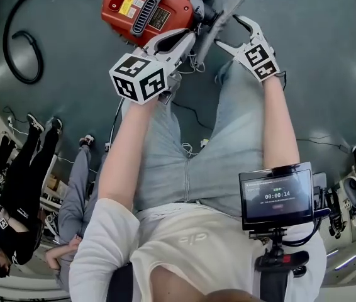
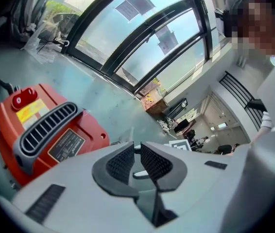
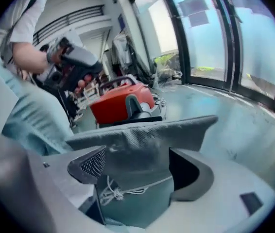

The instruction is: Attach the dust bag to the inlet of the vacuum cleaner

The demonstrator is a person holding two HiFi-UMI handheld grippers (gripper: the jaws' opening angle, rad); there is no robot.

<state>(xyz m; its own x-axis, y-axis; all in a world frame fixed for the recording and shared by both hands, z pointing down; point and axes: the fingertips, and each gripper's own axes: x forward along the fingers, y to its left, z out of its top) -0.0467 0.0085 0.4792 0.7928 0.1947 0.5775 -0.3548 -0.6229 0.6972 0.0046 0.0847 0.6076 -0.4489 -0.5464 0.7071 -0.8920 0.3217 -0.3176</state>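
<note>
Grey dust bag (image 3: 142, 135) between wide-spread right tongs (image 3: 142, 168).

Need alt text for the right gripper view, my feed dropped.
The right tongs stand wide open with the grey dust bag lying between them, its white drawstring hanging below. The red vacuum cleaner sits on the floor beyond.

The vacuum cleaner (image 1: 146, 8) is cut off by the head view's top edge, and its inlet is hidden behind the left gripper (image 1: 184, 39) and the dust bag (image 1: 222, 17); the print on its labels (image 1: 128, 5) is too small to be read
</note>
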